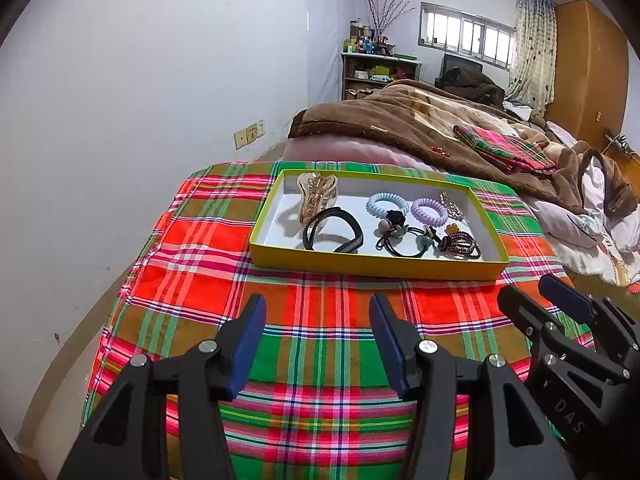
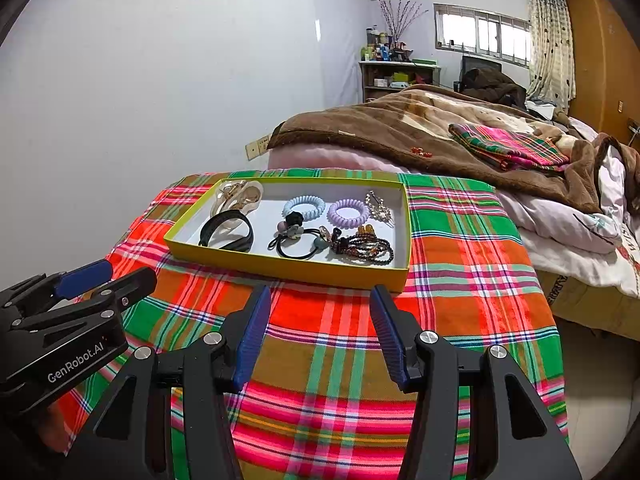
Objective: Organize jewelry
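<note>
- Left wrist view: the left tongs (image 1: pixel 318 344) hang over the plaid cloth (image 1: pixel 320 360), blue pads spread apart with nothing between them.
- The right tongs (image 1: pixel 536 300) show at the right edge, also parted and empty.
- A shallow yellow tray (image 1: pixel 372 266) with a white floor sits on the cloth-covered counter, ahead of both tongs and well apart from them.
- Inside at the left: a glossy beige claw clip (image 1: pixel 316 196), and just in front a black oval clip (image 1: pixel 334 230).
- Toward the right: a pale blue coil tie (image 1: pixel 387 203), a lilac coil tie (image 1: pixel 430 211), black elastic ties with flower charms (image 1: pixel 402 236), and a beaded dark bracelet bundle (image 1: pixel 460 245).
- Right wrist view: the right tongs (image 2: pixel 320 340) stand released over the cloth, ribbed blue pads facing each other.
- The left tongs (image 2: pixel 104 278) enter from the left, parted.
- The tray (image 2: pixel 288 268) holds the same pieces; a sparkly metal pin (image 2: pixel 379 206) lies in its far right corner, beside the lilac tie.
- A fuzzy brown blanket (image 2: pixel 380 128) covers the bed behind.
</note>
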Action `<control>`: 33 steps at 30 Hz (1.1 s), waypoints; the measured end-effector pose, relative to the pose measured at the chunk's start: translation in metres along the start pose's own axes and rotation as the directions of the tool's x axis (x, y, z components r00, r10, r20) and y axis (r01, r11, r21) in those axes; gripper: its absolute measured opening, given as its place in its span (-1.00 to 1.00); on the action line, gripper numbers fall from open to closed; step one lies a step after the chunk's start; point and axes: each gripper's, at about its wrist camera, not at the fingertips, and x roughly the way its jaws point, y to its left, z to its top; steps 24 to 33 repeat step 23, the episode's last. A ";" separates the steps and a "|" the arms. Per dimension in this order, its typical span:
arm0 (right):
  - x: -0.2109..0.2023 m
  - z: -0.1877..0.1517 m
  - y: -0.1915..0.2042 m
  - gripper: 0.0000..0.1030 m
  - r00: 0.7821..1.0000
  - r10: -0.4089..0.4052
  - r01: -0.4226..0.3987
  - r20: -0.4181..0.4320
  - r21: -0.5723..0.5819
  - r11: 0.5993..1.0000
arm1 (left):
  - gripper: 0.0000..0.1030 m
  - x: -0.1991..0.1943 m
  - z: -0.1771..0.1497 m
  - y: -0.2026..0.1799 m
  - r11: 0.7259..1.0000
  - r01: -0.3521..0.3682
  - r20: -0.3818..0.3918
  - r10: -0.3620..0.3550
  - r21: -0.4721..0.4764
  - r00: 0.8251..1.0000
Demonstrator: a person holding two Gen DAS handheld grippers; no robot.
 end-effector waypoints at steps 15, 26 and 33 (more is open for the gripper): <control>0.000 -0.001 0.000 0.01 1.000 0.000 0.000 0.000 0.001 1.000 | 0.08 0.002 -0.002 -0.001 1.000 -0.004 -0.010 0.004 0.001 1.000; 0.000 -0.001 -0.001 0.01 1.000 -0.001 0.001 0.001 0.001 1.000 | 0.08 0.002 -0.002 -0.002 1.000 -0.001 -0.011 0.001 0.005 1.000; 0.000 -0.001 -0.001 0.01 1.000 -0.001 0.001 0.001 0.001 1.000 | 0.08 0.002 -0.002 -0.002 1.000 -0.001 -0.011 0.001 0.005 1.000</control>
